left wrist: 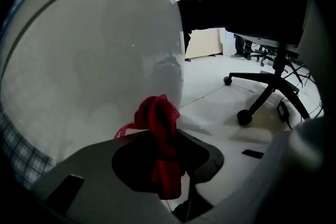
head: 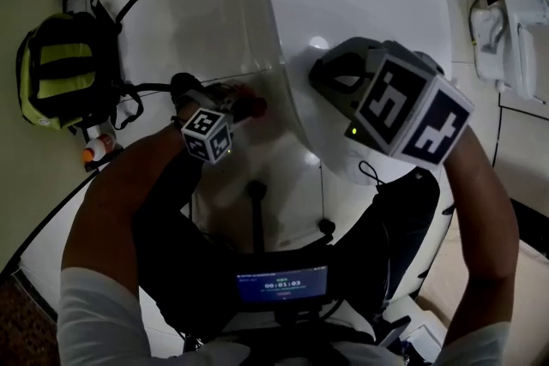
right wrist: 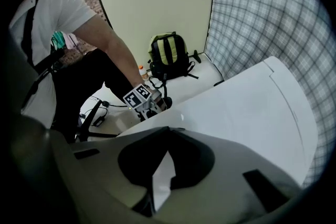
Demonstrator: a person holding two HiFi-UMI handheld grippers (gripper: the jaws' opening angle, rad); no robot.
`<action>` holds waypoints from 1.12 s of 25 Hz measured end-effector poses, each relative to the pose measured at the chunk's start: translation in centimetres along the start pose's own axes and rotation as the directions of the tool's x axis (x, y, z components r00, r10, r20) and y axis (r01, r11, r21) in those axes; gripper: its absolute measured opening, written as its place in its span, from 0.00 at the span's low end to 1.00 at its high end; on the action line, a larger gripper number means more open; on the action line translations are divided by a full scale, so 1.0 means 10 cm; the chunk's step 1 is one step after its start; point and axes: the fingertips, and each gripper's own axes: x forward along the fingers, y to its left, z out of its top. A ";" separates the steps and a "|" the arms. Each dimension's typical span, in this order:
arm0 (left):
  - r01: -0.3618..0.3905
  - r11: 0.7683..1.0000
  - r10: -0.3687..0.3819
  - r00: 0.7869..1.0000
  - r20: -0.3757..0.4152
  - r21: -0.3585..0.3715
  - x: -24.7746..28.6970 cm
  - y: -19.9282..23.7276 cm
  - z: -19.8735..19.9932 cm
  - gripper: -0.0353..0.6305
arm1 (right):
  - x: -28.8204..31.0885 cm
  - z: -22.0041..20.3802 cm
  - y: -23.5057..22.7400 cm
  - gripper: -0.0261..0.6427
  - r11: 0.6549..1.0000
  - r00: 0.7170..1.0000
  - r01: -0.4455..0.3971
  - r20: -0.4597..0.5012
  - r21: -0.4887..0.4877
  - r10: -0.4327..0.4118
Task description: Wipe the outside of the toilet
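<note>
The white toilet (head: pixel 343 4) fills the top middle of the head view, its lid down. At its left flank my left gripper (head: pixel 233 105) is shut on a bunched red cloth (head: pixel 250 104), which lies against the toilet's side. In the left gripper view the red cloth (left wrist: pixel 159 136) hangs between the jaws, right in front of the toilet's curved wall (left wrist: pixel 89 60). My right gripper (head: pixel 333 81) hovers over the toilet lid (right wrist: pixel 252 107), pointing steeply down, jaws shut and empty. The right gripper view also catches the left gripper (right wrist: pixel 148 102) below the lid's edge.
A black and yellow backpack (head: pixel 64 69) stands on the floor at the left, an orange-capped bottle (head: pixel 93 152) beside it. An office chair base (left wrist: pixel 265 89) is behind me. A white fixture (head: pixel 506 34) hangs at the right. A checked wall (right wrist: pixel 262 18) backs the toilet.
</note>
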 end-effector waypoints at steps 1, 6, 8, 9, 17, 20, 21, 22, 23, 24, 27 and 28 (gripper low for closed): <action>-0.021 1.000 0.021 1.000 -0.015 0.001 -0.08 0.09 -0.01 0.19 | -0.01 0.00 -0.01 0.05 1.000 1.000 0.004 -0.001 -0.001 -0.004; -0.158 0.987 0.157 0.982 -0.103 -0.008 -0.53 0.62 -0.15 0.19 | -0.02 0.02 -0.04 0.05 0.999 0.999 0.022 0.032 0.030 -0.023; -0.227 0.973 0.222 0.967 -0.127 -0.026 -0.75 0.85 -0.20 0.19 | -0.02 0.03 -0.04 0.05 0.998 0.998 0.034 0.048 0.048 -0.037; -0.270 0.962 0.263 0.956 -0.133 -0.042 -0.87 0.97 -0.21 0.19 | -0.02 0.03 -0.05 0.05 0.998 0.998 0.041 0.048 0.051 -0.044; -0.581 0.802 0.542 0.806 -0.239 -0.139 -1.90 1.52 -0.36 0.19 | -0.03 0.06 -0.08 0.05 0.995 0.994 0.070 0.075 0.064 -0.075; -0.676 0.686 0.651 0.735 -0.188 -0.269 -2.23 1.68 -0.13 0.19 | -0.03 0.05 -0.08 0.05 0.992 0.990 0.101 0.090 0.075 -0.108; -0.692 0.648 0.683 0.713 -0.159 -0.318 -2.32 1.72 0.00 0.19 | -0.02 0.05 -0.08 0.05 0.991 0.988 0.112 0.100 0.078 -0.120; -0.697 0.618 0.709 0.694 -0.127 -0.363 -2.40 1.75 0.15 0.19 | -0.01 0.05 -0.07 0.05 0.989 0.985 0.125 0.111 0.081 -0.134; -0.694 0.597 0.729 0.679 -0.091 -0.402 -2.46 1.78 0.31 0.19 | -0.01 0.04 -0.06 0.05 0.986 0.980 0.141 0.126 0.085 -0.151; -0.685 0.584 0.744 0.667 -0.051 -0.435 -2.51 1.80 0.47 0.19 | 0.00 0.04 -0.05 0.05 0.983 0.974 0.160 0.147 0.090 -0.172; -0.640 0.568 0.764 0.644 0.041 -0.518 -2.63 1.83 0.92 0.19 | -0.02 0.05 -0.03 0.05 0.969 0.938 0.217 0.250 0.116 -0.240; -0.621 0.561 0.769 0.635 0.068 -0.548 -2.66 1.84 1.07 0.19 | -0.03 0.04 -0.02 0.05 0.965 0.923 0.222 0.290 0.139 -0.254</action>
